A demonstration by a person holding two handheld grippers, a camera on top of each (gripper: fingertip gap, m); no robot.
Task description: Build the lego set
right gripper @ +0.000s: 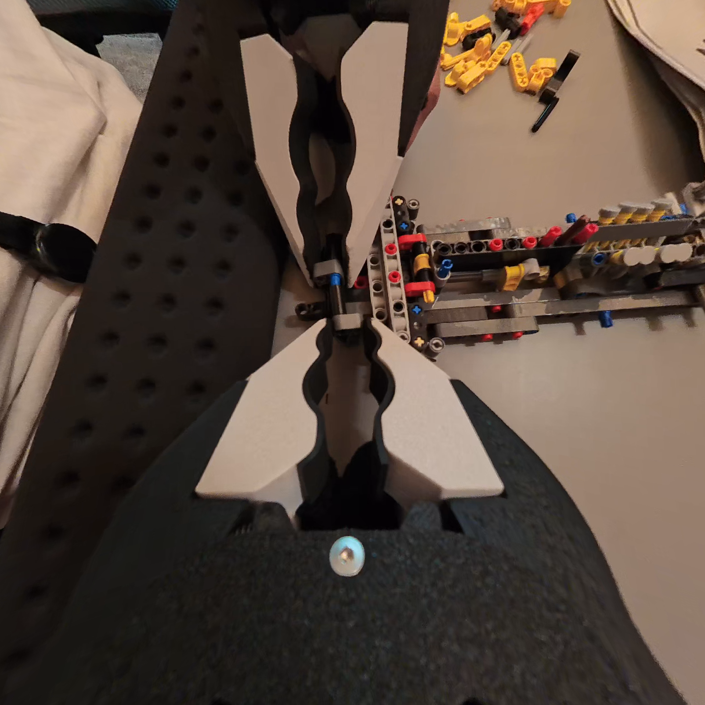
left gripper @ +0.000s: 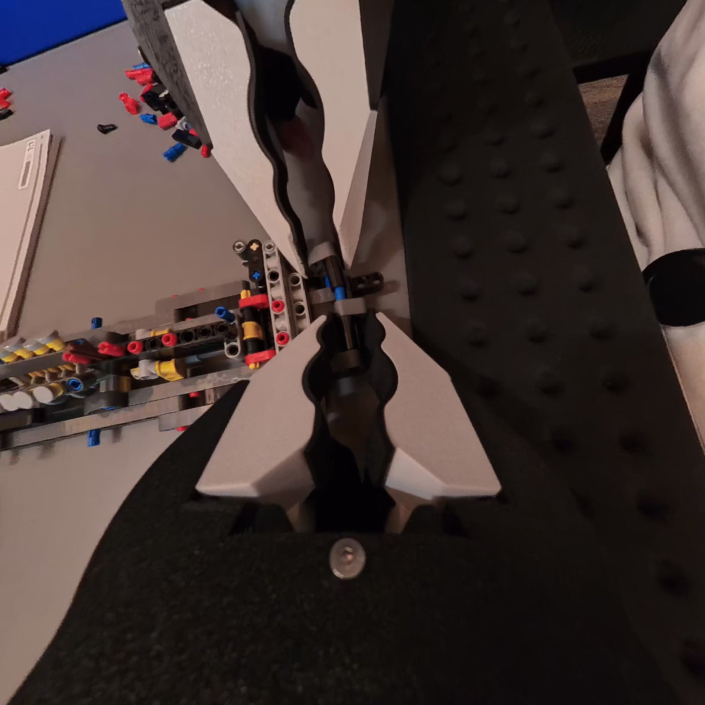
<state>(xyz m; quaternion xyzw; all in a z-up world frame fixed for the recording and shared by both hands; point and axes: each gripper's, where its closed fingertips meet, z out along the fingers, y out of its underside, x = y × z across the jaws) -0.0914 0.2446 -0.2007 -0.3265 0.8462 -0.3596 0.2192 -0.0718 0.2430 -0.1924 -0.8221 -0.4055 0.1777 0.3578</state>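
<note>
A long grey Lego Technic model [left gripper: 190,335] with red, blue and yellow pins lies on the grey table; it also shows in the right wrist view [right gripper: 496,267]. At its near end a black rod piece [left gripper: 337,274] with grey end connectors sits crosswise, also visible in the right wrist view [right gripper: 336,297]. My left gripper [left gripper: 351,316] is shut on one end of the rod. My right gripper [right gripper: 348,322] is shut on the other end. The grippers face each other tip to tip. The left gripper [right gripper: 330,278] shows in the right wrist view, the right gripper [left gripper: 326,265] in the left.
Loose red, blue and black pins [left gripper: 160,110] lie behind the right gripper. A white booklet [left gripper: 23,213] lies at the left. Yellow pieces [right gripper: 496,49] and paper sheets [right gripper: 667,49] lie at the far right. A person's white sleeve [right gripper: 45,152] and black wristband [left gripper: 679,286] are close by. Less than 4 cm separates the two grippers' tips.
</note>
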